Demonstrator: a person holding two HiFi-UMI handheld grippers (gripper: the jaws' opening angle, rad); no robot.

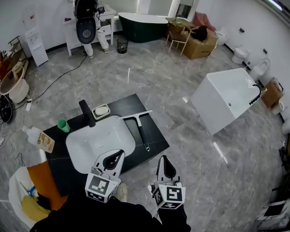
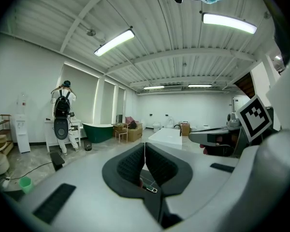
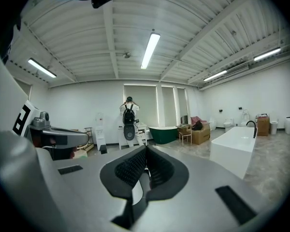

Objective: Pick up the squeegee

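The squeegee [image 1: 140, 124] lies on the black countertop [image 1: 157, 137] just right of the white basin [image 1: 100, 141], its pale blade toward the far edge and its dark handle pointing toward me. My left gripper [image 1: 118, 153] is shut and empty, hovering over the basin's near rim. My right gripper [image 1: 164, 159] is shut and empty too, off the counter's near right corner, short of the handle. In the left gripper view the shut jaws [image 2: 144, 146] hide most of the counter. The right gripper view shows its shut jaws [image 3: 146, 150] aimed across the room.
A black faucet [image 1: 87, 113], soap dish [image 1: 101, 111], green cup [image 1: 63, 125] and a bottle [image 1: 40, 139] sit at the counter's left. A white bathtub [image 1: 227, 99] stands to the right, a dark tub [image 1: 142, 25] at the back, and a person [image 1: 87, 18] with a backpack by the far wall.
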